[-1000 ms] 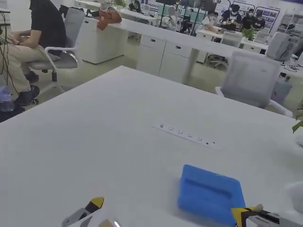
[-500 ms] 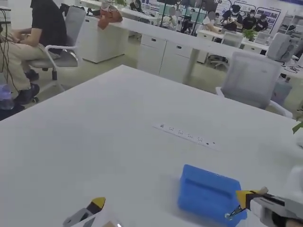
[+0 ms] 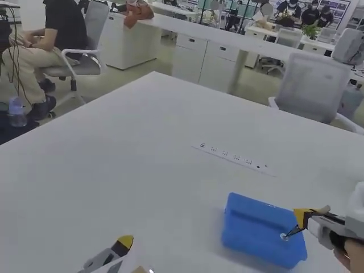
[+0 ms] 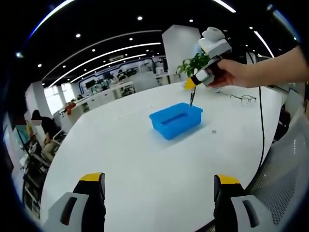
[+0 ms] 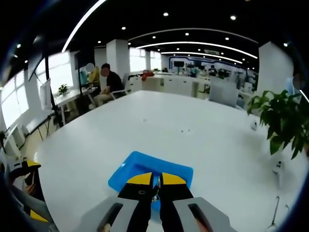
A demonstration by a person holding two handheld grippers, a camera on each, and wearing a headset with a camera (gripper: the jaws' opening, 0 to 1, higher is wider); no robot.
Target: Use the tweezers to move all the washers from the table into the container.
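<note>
Right claw (image 5: pixel 155 180) is clamped on the tweezers (image 3: pixel 291 231), whose tips hang over the one blue container (image 3: pixel 250 242). A tiny washer (image 3: pixel 284 236) seems caught there, hard to make out. One more washer (image 4: pixel 214 131) lies on the tabletop (image 3: pixel 142 159) nearby. Left claw (image 4: pixel 157 181) gapes wide.

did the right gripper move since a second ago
Yes. In the head view the right gripper has moved from the blue container's near right corner to farther along its right side, its tweezers tip now over the container.
</note>
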